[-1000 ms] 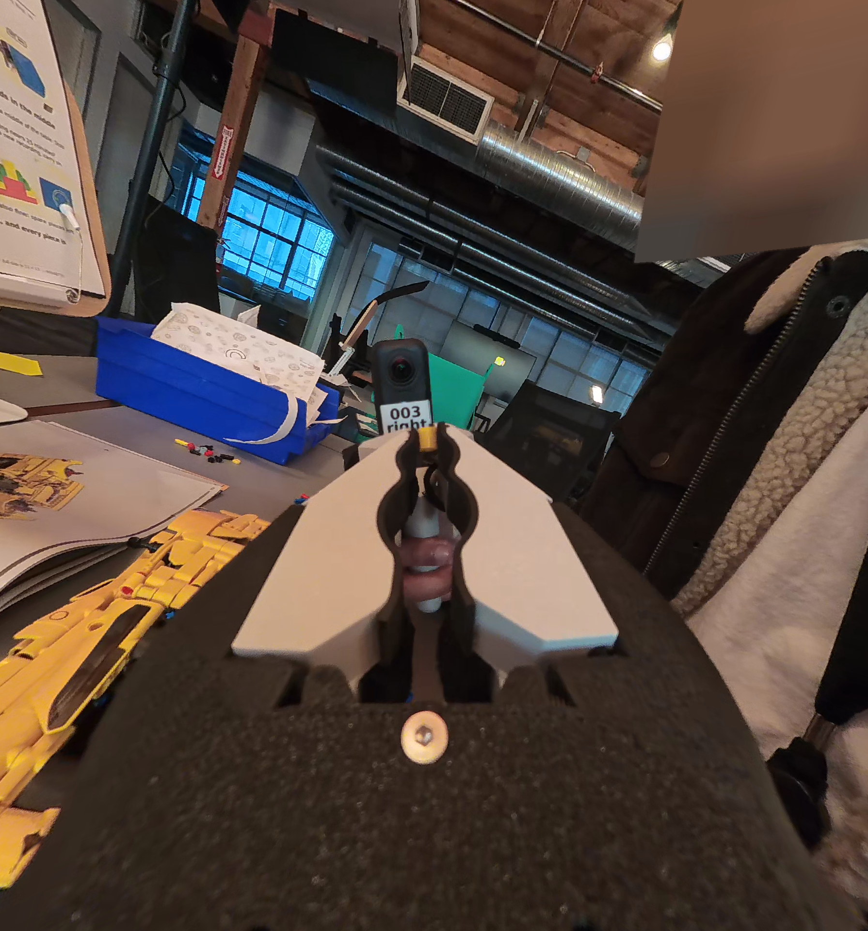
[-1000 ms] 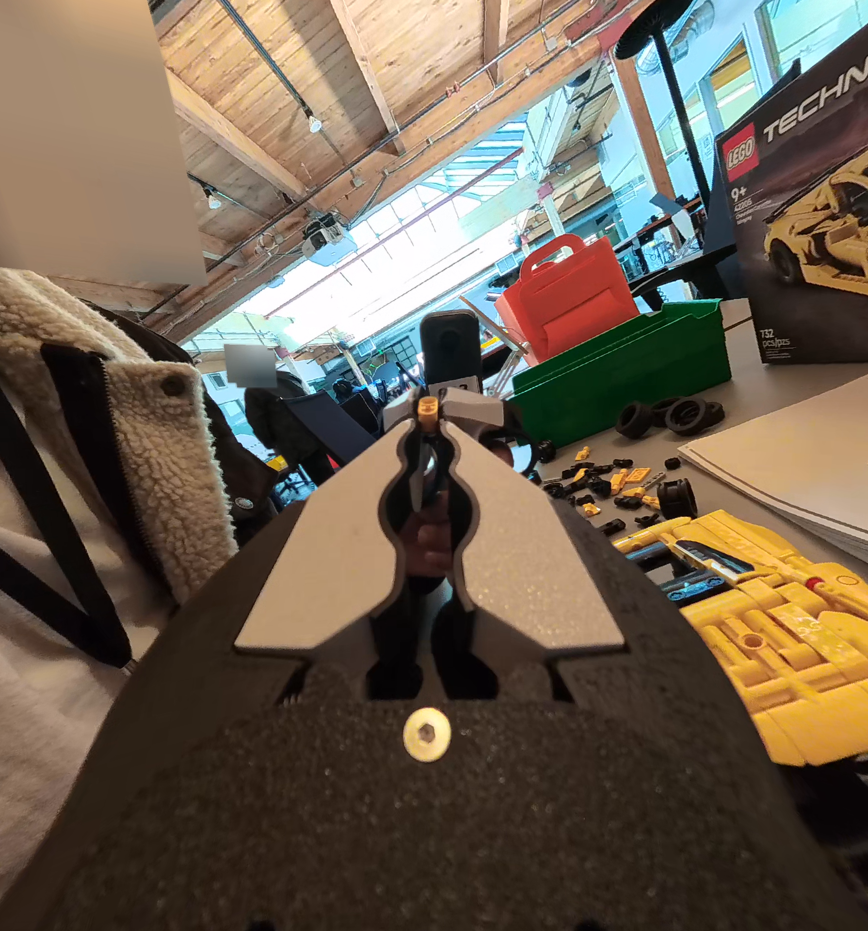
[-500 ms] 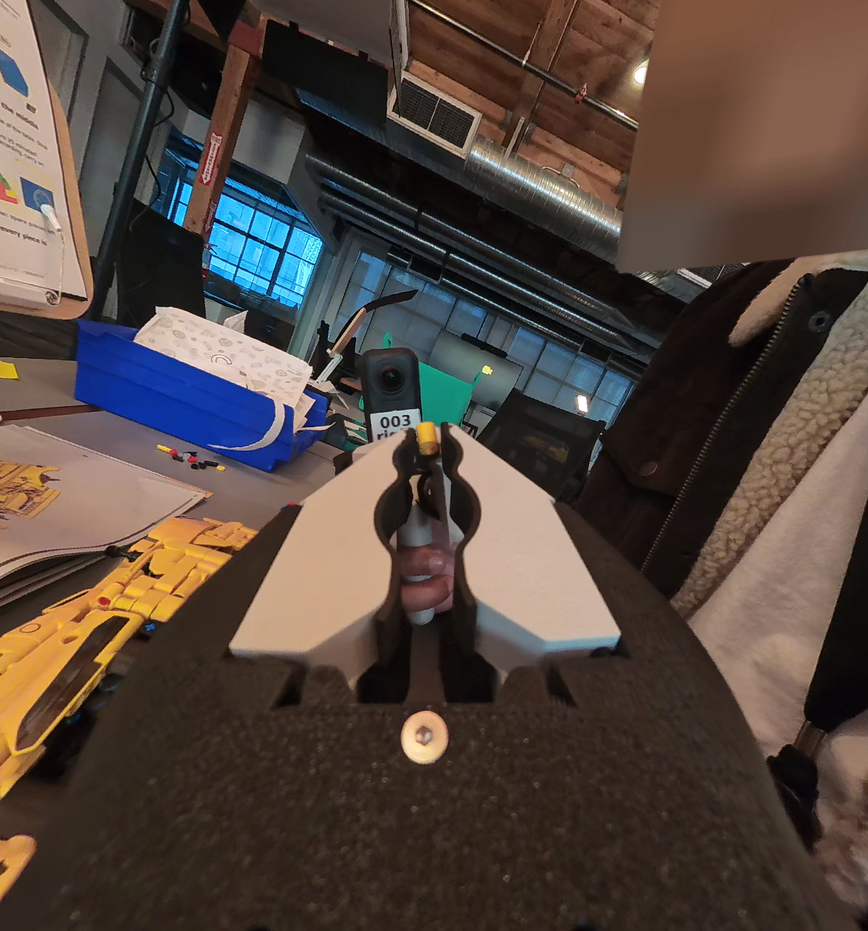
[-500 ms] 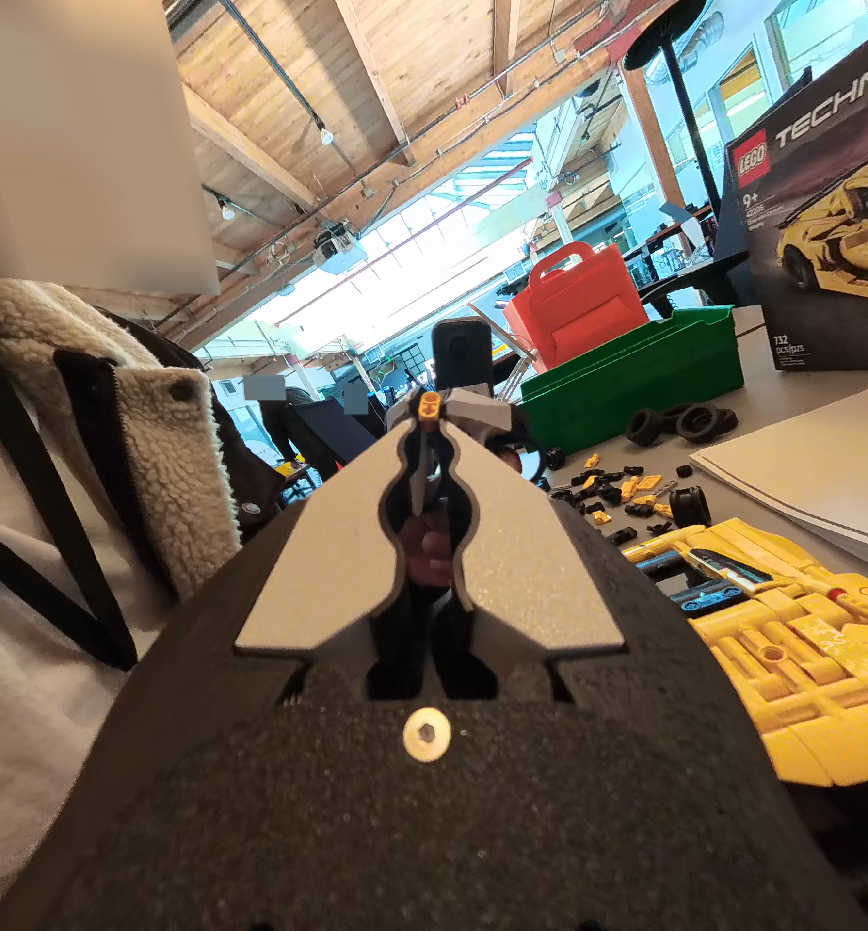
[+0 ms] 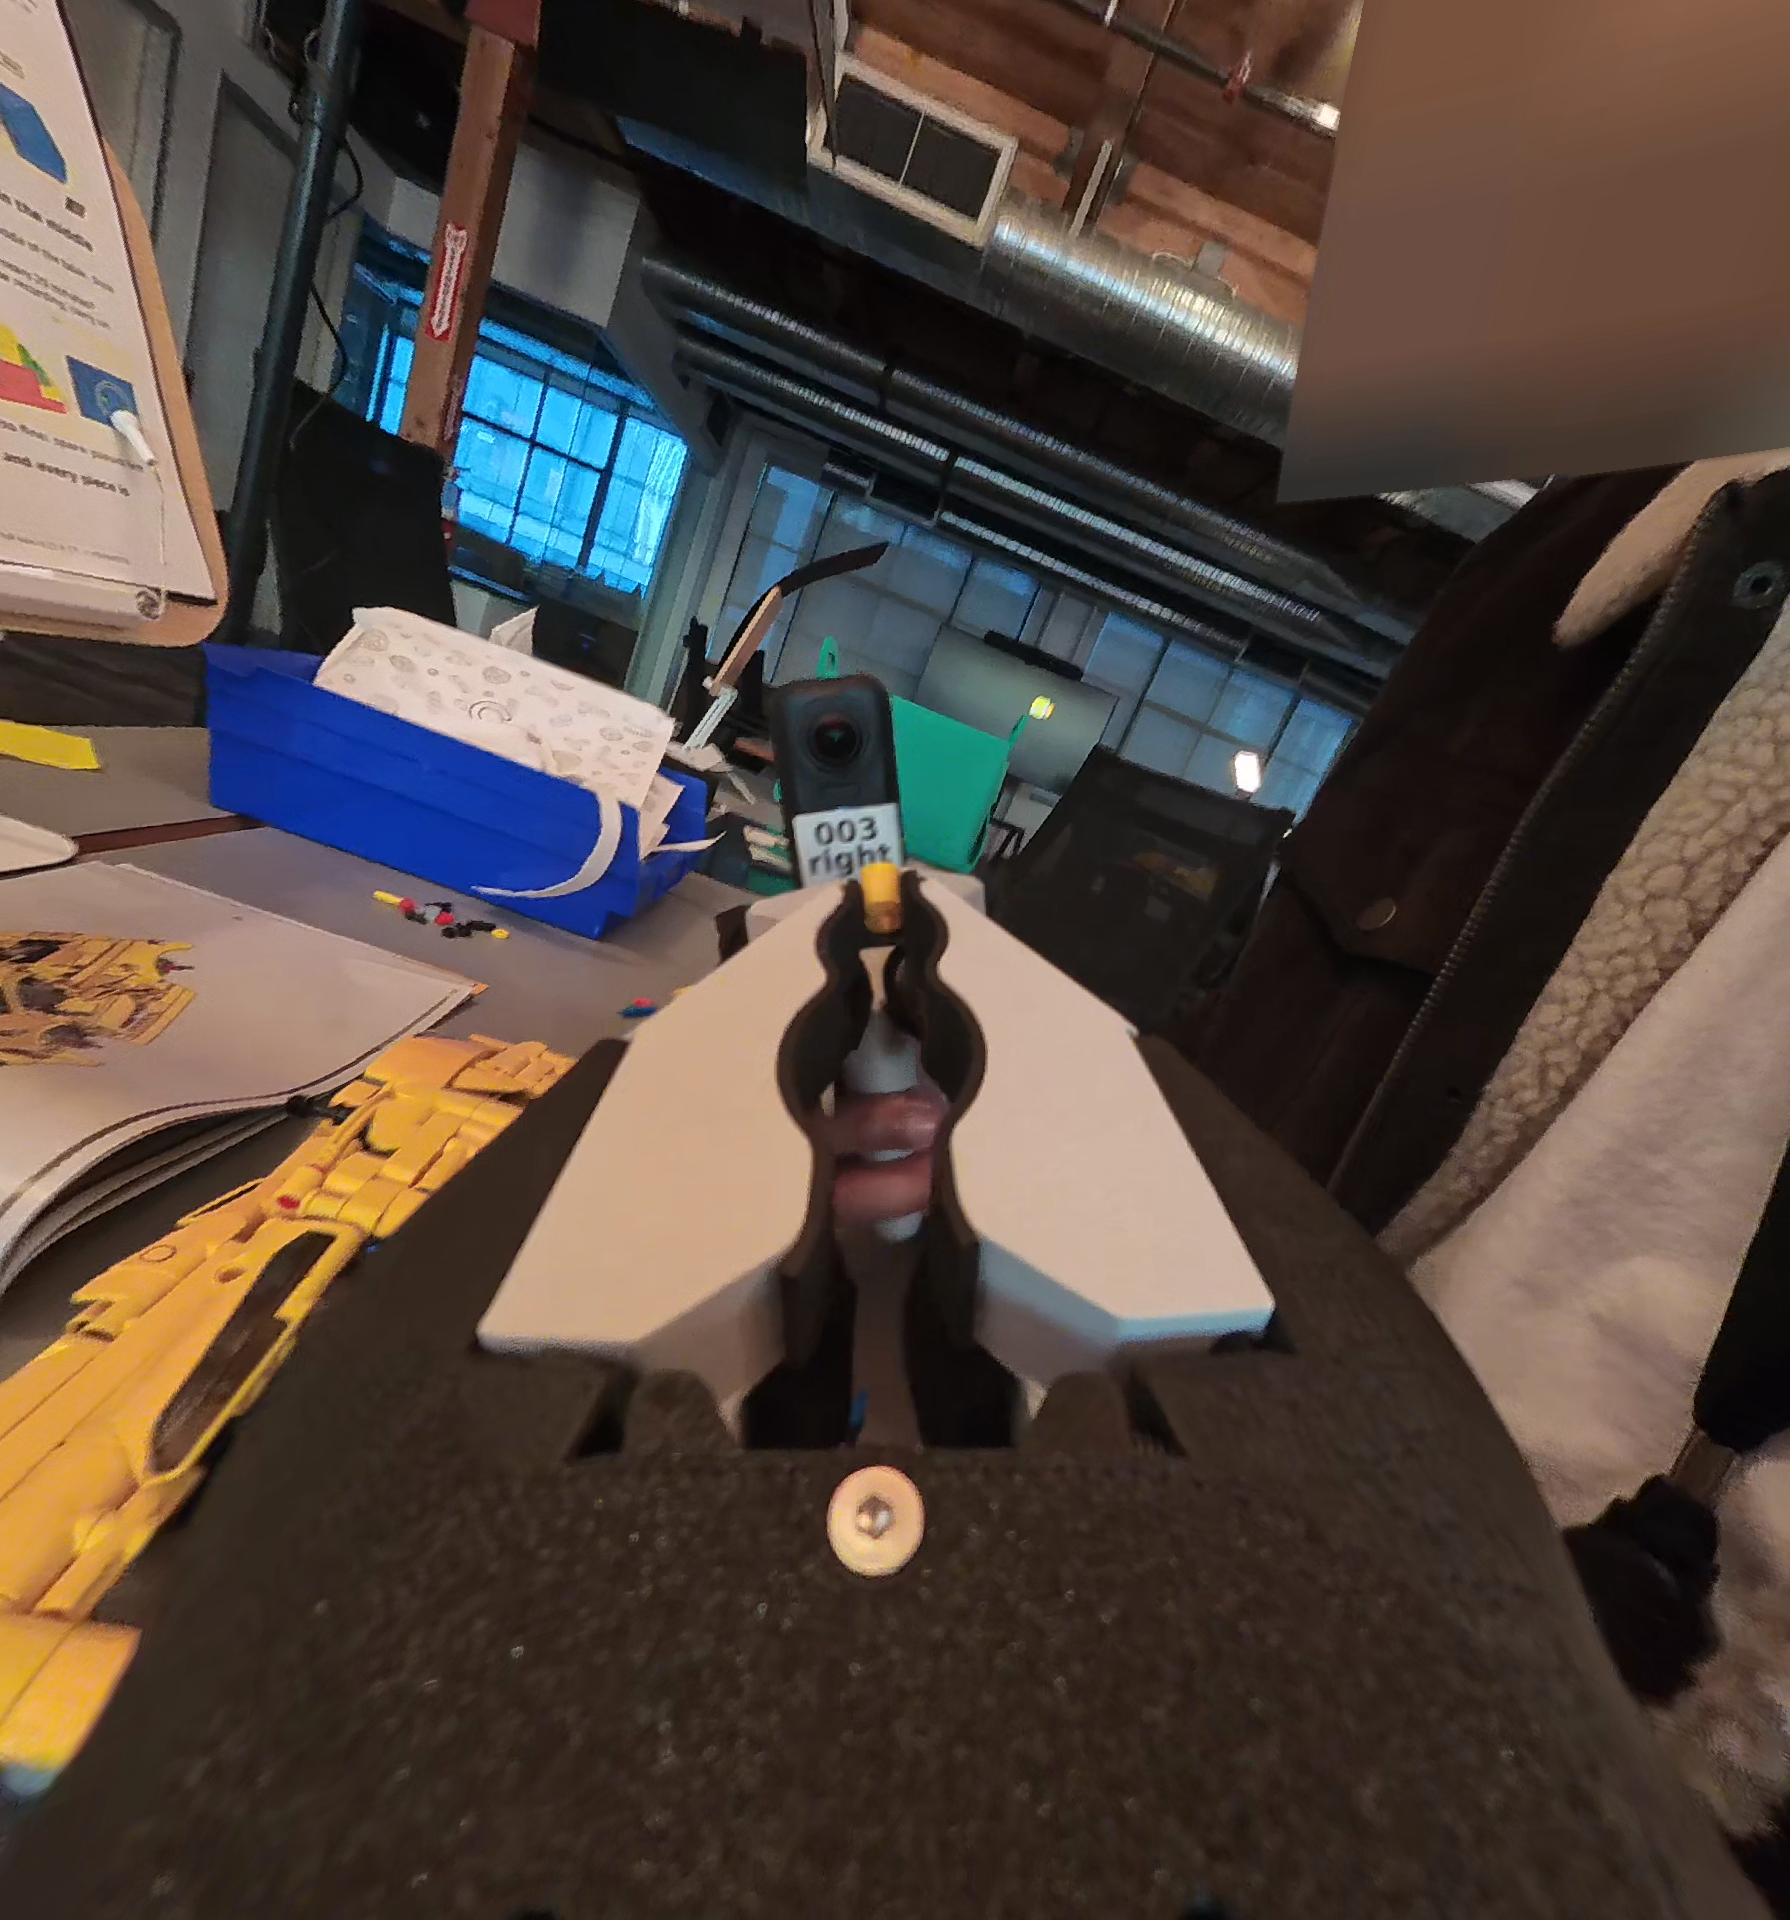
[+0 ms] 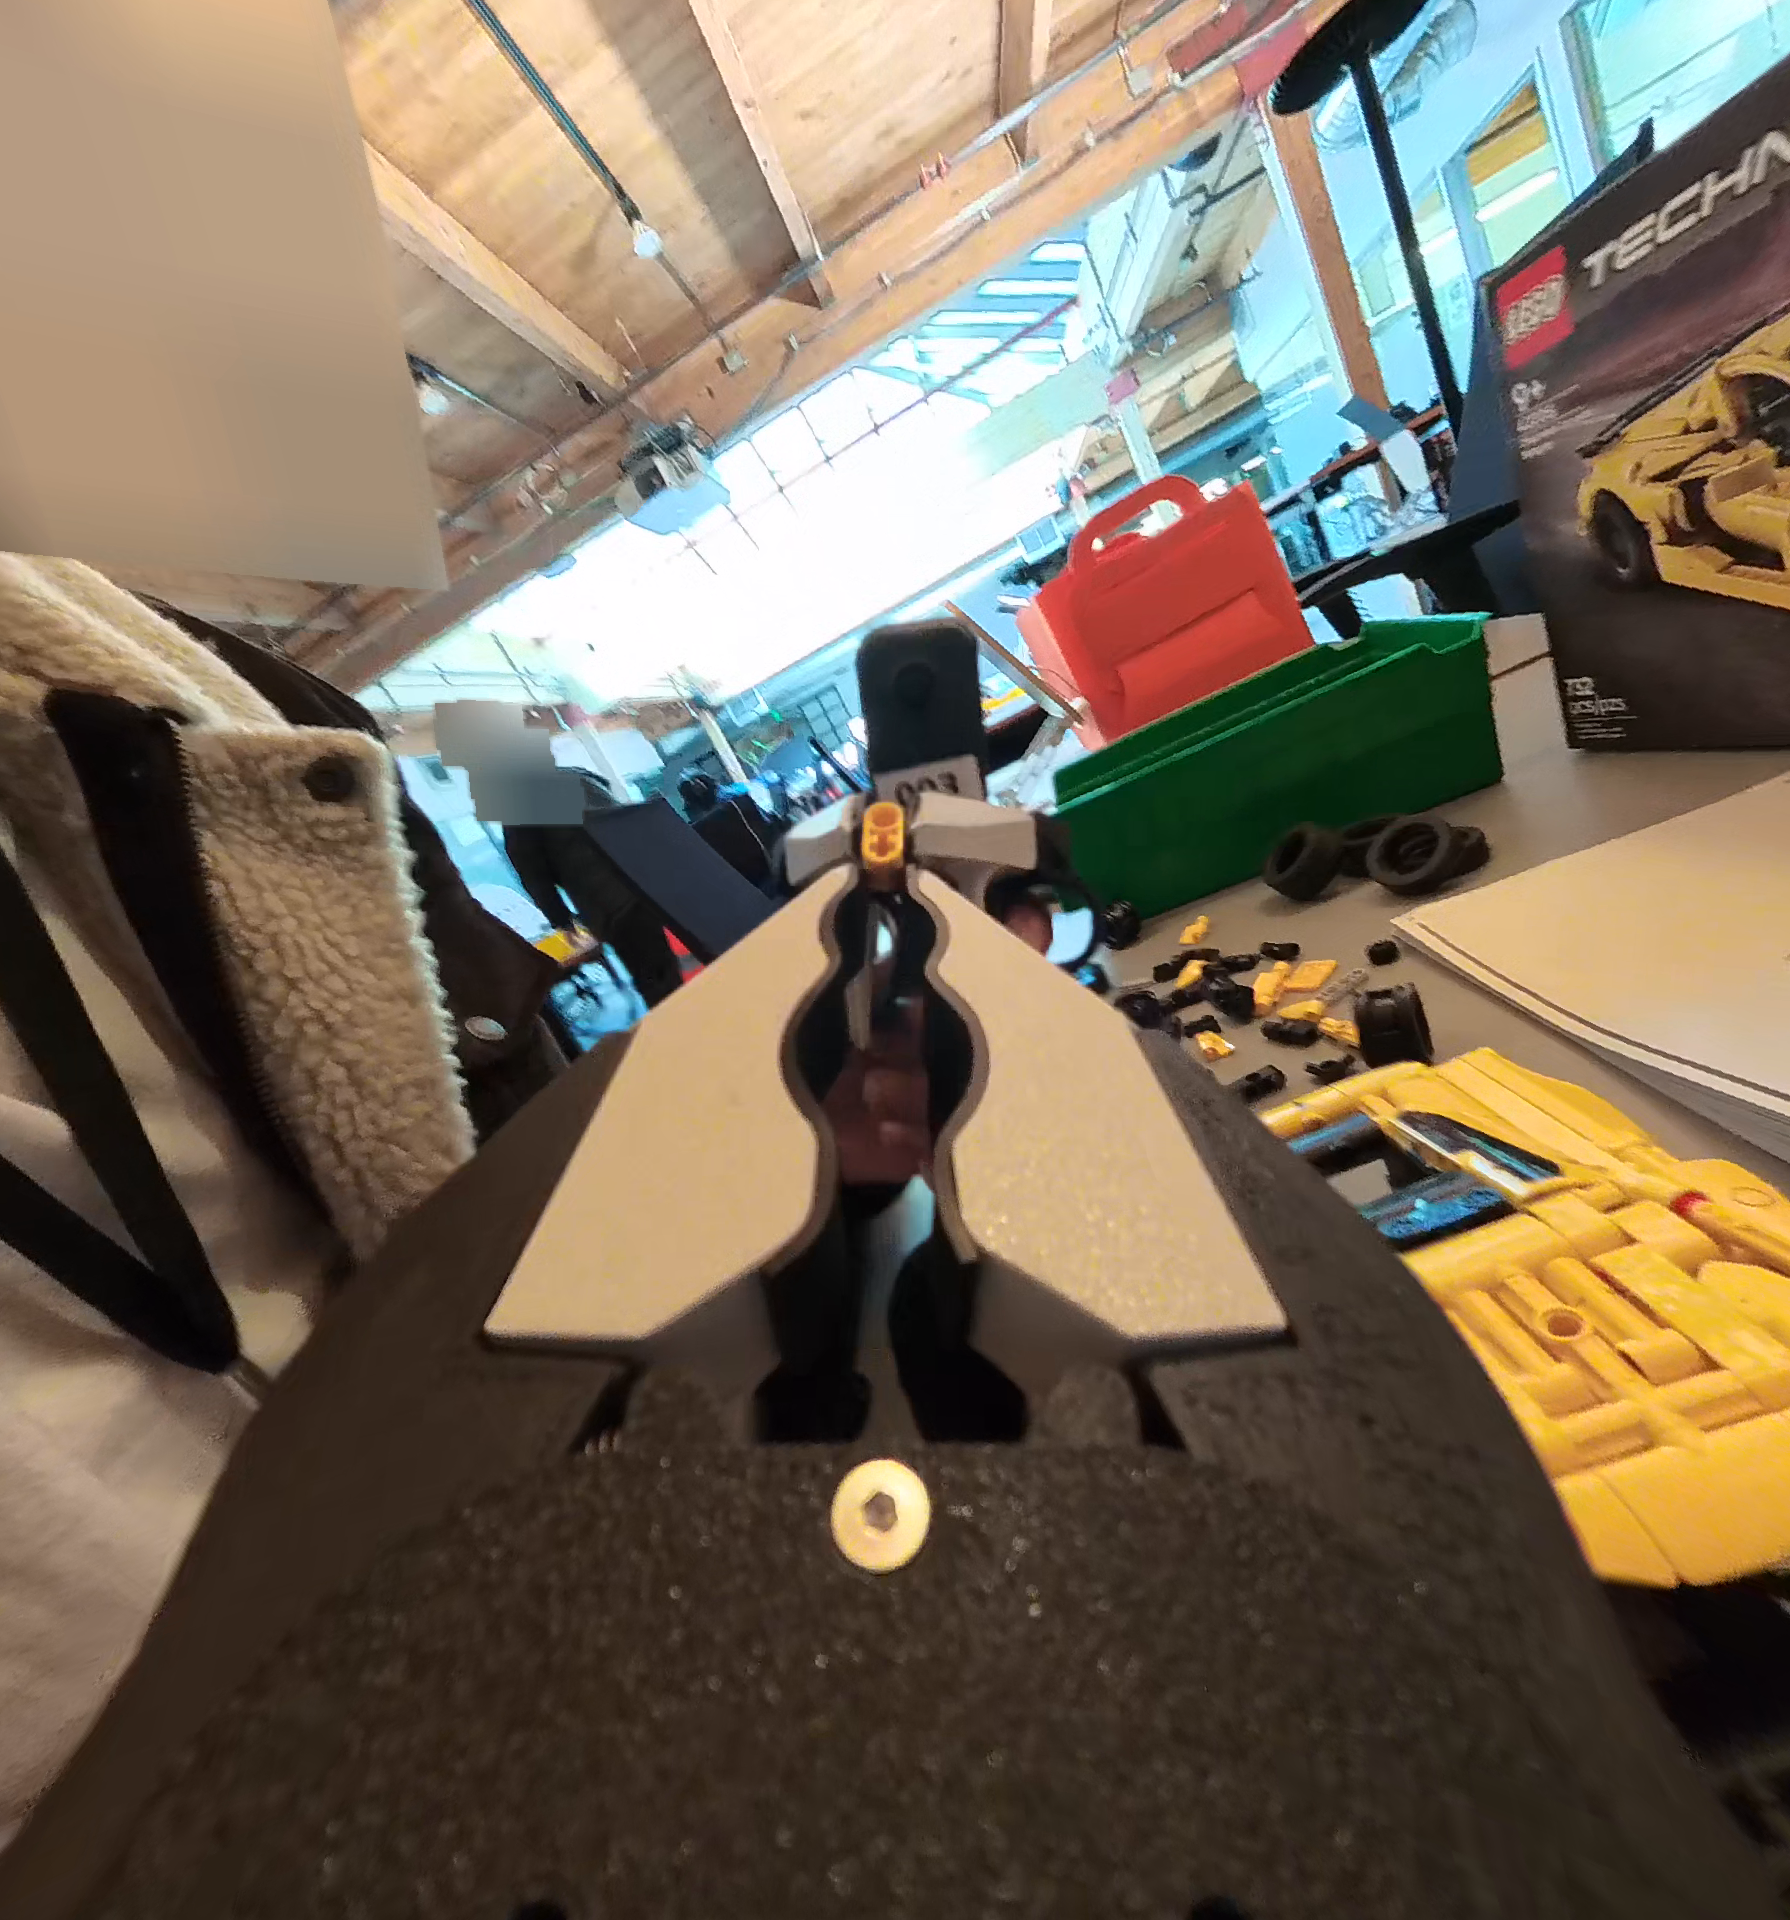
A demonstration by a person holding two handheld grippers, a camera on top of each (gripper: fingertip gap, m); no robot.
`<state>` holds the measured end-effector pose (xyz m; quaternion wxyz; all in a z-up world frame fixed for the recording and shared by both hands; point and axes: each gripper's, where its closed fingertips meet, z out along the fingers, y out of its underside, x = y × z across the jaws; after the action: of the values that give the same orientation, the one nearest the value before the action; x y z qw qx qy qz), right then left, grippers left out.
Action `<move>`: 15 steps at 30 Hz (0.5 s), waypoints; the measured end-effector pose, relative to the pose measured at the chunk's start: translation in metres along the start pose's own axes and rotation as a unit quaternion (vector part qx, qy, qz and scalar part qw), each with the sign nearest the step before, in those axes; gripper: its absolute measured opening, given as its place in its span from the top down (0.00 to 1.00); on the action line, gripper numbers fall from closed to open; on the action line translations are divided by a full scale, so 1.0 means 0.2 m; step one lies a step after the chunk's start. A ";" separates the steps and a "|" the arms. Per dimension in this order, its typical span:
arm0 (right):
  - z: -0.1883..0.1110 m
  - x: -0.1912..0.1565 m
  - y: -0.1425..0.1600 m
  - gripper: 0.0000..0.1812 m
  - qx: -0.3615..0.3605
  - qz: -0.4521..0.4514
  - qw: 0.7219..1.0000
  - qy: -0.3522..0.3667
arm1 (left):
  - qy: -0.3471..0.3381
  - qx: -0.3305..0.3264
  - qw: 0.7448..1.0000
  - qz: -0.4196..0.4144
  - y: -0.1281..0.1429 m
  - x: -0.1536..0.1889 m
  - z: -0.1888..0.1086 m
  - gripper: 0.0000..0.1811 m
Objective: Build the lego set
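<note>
With both the left claw (image 5: 878, 914) and right claw (image 6: 883, 847) pinching one small yellow connector (image 6: 883, 834) tip-to-tip, we should keep claws coaxial during handover.

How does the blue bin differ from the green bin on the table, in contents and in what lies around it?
The blue plastic bin holds crumpled white patterned paper that spills over its rim; nothing shows above the rim of the green plastic bin. Black rubber tyres lie in front of the green bin; only a few tiny loose pieces lie near the blue bin. Both are rectangular and sit on the grey table.
</note>
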<state>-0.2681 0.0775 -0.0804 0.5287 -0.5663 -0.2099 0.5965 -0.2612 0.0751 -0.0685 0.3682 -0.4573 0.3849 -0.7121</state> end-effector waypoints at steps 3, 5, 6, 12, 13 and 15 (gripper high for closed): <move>-0.03 0.07 0.10 0.93 -0.097 -0.058 0.992 0.059 | -0.028 -0.002 1.000 0.011 -0.03 -0.04 -0.08 0.96; -0.08 0.08 0.30 0.91 -0.250 -0.111 0.958 0.087 | -0.055 0.001 0.998 0.005 -0.06 -0.08 -0.17 0.96; -0.11 0.09 0.40 0.89 -0.320 -0.134 0.932 0.106 | -0.069 -0.002 0.998 0.005 -0.06 -0.10 -0.21 0.96; -0.16 0.08 0.75 0.91 -0.445 -0.169 0.864 0.165 | -0.084 0.014 0.996 -0.016 -0.07 -0.14 -0.29 0.96; -0.17 0.10 0.78 0.92 -0.447 -0.177 0.858 0.184 | -0.082 0.011 0.996 -0.020 -0.07 -0.14 -0.29 0.96; -0.19 0.14 0.81 0.94 -0.454 -0.186 0.845 0.211 | -0.088 0.000 0.996 -0.015 -0.04 -0.15 -0.28 0.96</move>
<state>-0.2922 0.0317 -0.2417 0.3450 -0.8058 -0.4418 0.1910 -0.3060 0.1167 -0.0875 0.3901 -0.5239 0.3440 -0.6745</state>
